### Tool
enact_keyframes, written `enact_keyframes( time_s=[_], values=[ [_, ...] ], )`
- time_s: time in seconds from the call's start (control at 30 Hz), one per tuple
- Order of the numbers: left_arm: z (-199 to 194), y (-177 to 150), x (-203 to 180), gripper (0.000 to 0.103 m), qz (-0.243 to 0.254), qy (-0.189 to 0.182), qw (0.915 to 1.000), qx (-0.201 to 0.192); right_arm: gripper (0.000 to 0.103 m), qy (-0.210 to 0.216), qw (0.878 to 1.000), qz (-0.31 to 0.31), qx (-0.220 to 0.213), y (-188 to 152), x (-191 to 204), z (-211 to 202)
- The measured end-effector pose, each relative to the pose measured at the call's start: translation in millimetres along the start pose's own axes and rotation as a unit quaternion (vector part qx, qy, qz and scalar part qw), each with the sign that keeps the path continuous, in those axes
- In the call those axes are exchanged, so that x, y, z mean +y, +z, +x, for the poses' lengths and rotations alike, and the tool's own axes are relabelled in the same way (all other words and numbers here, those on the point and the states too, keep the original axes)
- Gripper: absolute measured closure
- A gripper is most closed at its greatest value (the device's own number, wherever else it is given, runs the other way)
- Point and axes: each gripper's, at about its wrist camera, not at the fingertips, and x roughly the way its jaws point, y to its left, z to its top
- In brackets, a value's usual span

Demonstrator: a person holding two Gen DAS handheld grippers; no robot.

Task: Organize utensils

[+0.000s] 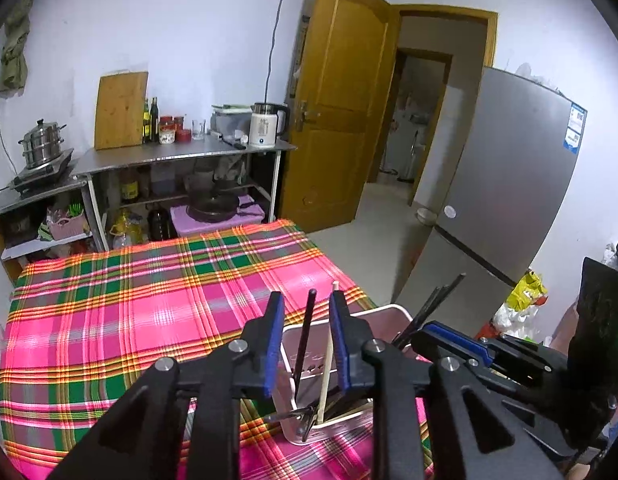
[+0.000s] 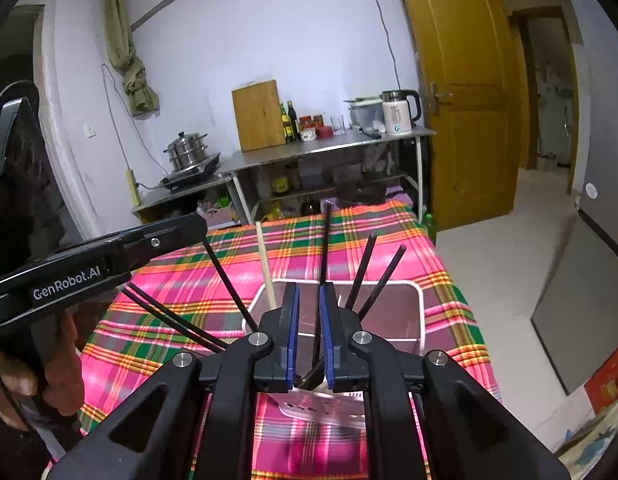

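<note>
A white utensil holder (image 1: 389,314) (image 2: 413,304) stands on the plaid tablecloth (image 1: 129,300) (image 2: 157,320), with several dark chopsticks (image 2: 383,276) and a pale wooden chopstick (image 2: 266,268) (image 1: 327,364) leaning in it. My left gripper (image 1: 307,312) is open above the holder; a dark chopstick (image 1: 306,336) and the pale one stand between its jaws, untouched. My right gripper (image 2: 309,292) is nearly shut, its right pad against a dark chopstick (image 2: 324,276) that rises from the holder; a gap remains on the left. The right gripper also shows in the left wrist view (image 1: 461,340), at the holder's right.
A steel shelf unit (image 1: 181,156) with a cutting board (image 1: 121,110), bottles, jars and a kettle (image 1: 265,124) stands behind the table. A steamer pot (image 1: 43,146) sits at left. A wooden door (image 1: 341,112) stands open; a grey fridge (image 1: 509,184) is at right.
</note>
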Motion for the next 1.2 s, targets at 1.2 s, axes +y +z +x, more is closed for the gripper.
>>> enact_keyframes(
  time_s=[1.2],
  values=[
    [-69,-119,-15,0.052,0.020,-0.009,0.9989,-0.042,0.085,-0.025,0.999,-0.016,-0.027,-72,26,-68]
  ],
)
